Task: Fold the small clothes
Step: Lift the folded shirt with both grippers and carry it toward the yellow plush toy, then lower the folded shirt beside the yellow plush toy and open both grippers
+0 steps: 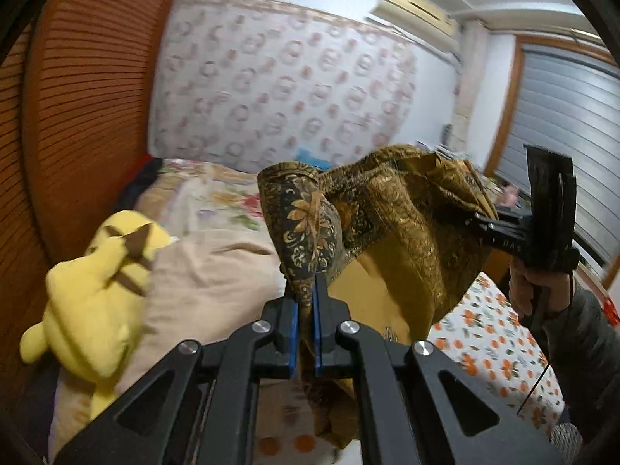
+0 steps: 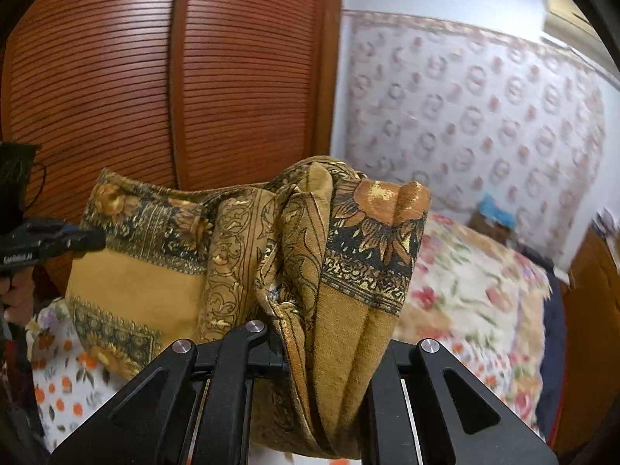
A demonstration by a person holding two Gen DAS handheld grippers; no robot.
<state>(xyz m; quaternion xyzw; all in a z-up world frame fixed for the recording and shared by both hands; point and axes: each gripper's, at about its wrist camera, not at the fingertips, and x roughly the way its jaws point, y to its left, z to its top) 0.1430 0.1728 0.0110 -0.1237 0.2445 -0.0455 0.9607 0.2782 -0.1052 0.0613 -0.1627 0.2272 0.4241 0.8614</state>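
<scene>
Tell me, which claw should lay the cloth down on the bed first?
Probably the left claw: it pinches one thin corner of the cloth over open bed. The right claw is buried in bunched folds.

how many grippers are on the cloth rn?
2. Left gripper pinches one corner of the cloth; right gripper grips the opposite end, its fingertips hidden under fabric in its own view.

yellow plush toy [image 1: 89, 290] on beige pillow [image 1: 201, 290] | floral bedspread [image 2: 472, 290] | slatted wooden wardrobe [image 2: 155, 77] | air conditioner [image 1: 418, 9]
</scene>
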